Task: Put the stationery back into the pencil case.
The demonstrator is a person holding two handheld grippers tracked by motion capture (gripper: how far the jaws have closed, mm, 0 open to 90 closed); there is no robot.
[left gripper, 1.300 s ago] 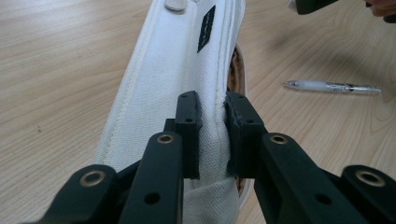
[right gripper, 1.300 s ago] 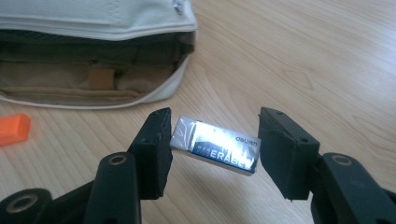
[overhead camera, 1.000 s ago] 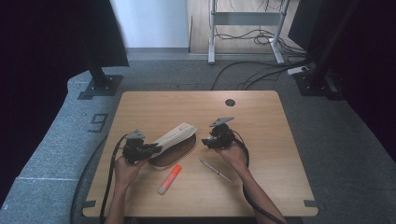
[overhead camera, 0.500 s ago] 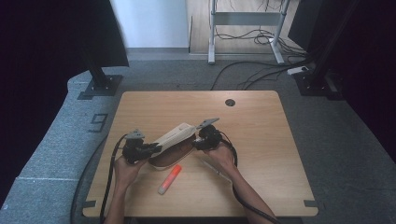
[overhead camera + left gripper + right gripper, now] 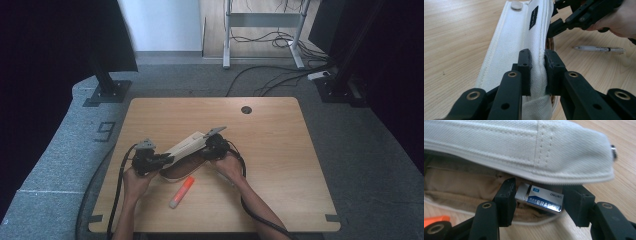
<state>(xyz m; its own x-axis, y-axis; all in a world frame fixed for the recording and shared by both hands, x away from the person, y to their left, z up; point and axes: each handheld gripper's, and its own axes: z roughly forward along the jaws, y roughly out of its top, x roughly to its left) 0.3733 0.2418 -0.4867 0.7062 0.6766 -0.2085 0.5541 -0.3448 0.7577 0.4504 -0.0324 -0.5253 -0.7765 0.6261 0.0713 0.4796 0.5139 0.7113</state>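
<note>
The right hand-held gripper (image 5: 537, 202) holds a small white-and-blue eraser (image 5: 539, 199) crosswise between its jaws, the eraser's long axis running from one pad to the other. Directly ahead of it, touching or nearly so, lies the mouth of the pencil case (image 5: 186, 150): the cream canvas flap arches just above the eraser, and the tan lining of the pocket opens behind and below it. So the way in is straight forward under the flap, and by my reading the eraser is at the threshold, not yet let go inside.

The left hand-held gripper (image 5: 537, 72) is clamped narrow on the flap's edge at the case's near end and lifts it, keeping the mouth open toward the right one. The case's long axis runs from the left gripper toward the right.

On the table (image 5: 280, 150), an orange glue stick (image 5: 181, 192) lies just nearer the person than the case, and a pen (image 5: 599, 49) lies beside the right hand.
</note>
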